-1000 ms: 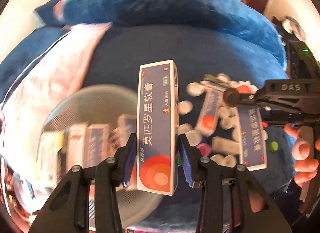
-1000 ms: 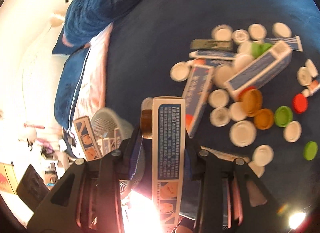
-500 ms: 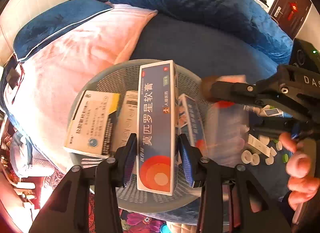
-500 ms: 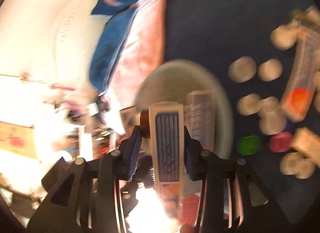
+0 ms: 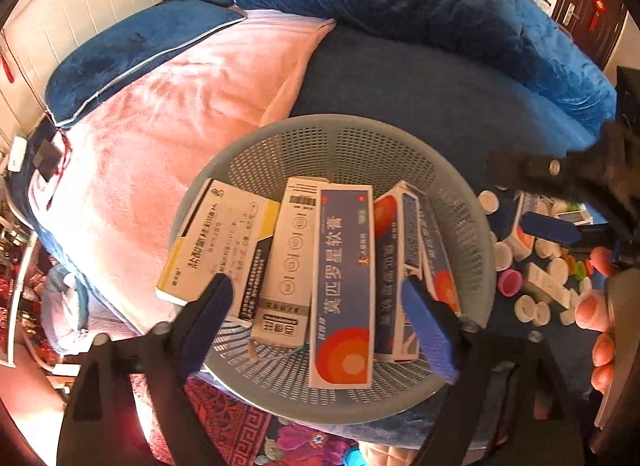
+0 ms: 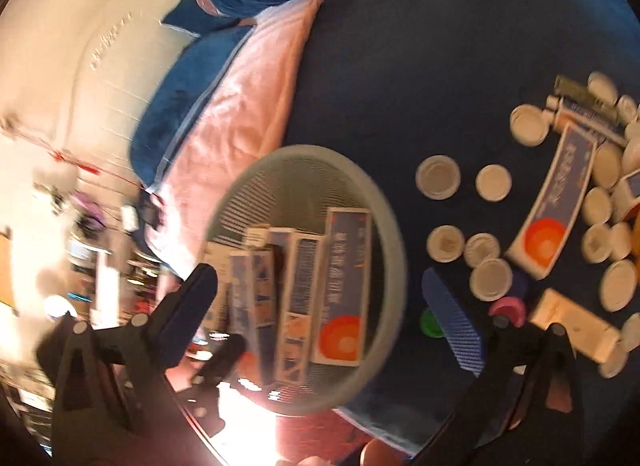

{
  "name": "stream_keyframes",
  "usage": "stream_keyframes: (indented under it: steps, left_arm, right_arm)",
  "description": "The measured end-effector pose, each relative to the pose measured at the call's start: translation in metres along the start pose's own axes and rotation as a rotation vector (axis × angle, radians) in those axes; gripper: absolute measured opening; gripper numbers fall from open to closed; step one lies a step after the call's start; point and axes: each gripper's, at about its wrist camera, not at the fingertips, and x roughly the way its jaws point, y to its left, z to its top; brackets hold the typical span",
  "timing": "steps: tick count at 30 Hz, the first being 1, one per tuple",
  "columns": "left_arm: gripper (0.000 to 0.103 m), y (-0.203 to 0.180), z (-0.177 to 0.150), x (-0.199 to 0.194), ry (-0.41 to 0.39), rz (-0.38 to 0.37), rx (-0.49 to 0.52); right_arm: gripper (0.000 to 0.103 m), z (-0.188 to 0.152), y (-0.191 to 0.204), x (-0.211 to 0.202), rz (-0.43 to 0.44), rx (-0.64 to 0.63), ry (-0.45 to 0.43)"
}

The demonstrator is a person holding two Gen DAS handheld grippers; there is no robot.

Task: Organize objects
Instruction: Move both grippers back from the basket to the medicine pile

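Inside perforated basket (round): cardboard boxes.

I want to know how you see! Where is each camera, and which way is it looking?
Left wrist: rides the left gripper, looking down between its open fingers into the grey basket of medicine boxes; a hand shows at the right.
Right wrist: rides the right gripper, looking down past open fingers at basket and bottle caps.
Both show the basket and the blue-and-orange box.
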Motion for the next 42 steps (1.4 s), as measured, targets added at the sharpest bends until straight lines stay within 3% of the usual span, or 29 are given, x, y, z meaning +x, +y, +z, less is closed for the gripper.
stream_keyframes:
  steps: [5,7,24,34,42]
  left_arm:
    - [0.091,0.001,0.002,-0.004,-0.015,0.028,-0.011]
    - [0.098,0.003,0.003,-0.005,-0.021,0.039,-0.025]
    - [0.099,-0.02,0.014,-0.014,-0.049,0.059,-0.054]
    - [0.099,-0.086,0.029,-0.012,-0.058,0.036,0.027]
    - [0.099,-0.169,0.043,0.016,-0.02,-0.029,0.186]
  right_arm:
    - [0.103,-0.004,0.003,0.0,-0.048,-0.06,0.008]
    - [0.103,-0.006,0.002,-0.001,-0.072,-0.088,0.007]
    - [0.103,-0.031,-0.019,-0.013,-0.13,-0.158,0.047]
    - [0.103,-0.026,-0.071,-0.043,-0.144,-0.045,0.015]
    - [0.103,-0.015,-0.148,-0.077,-0.176,0.147,-0.025]
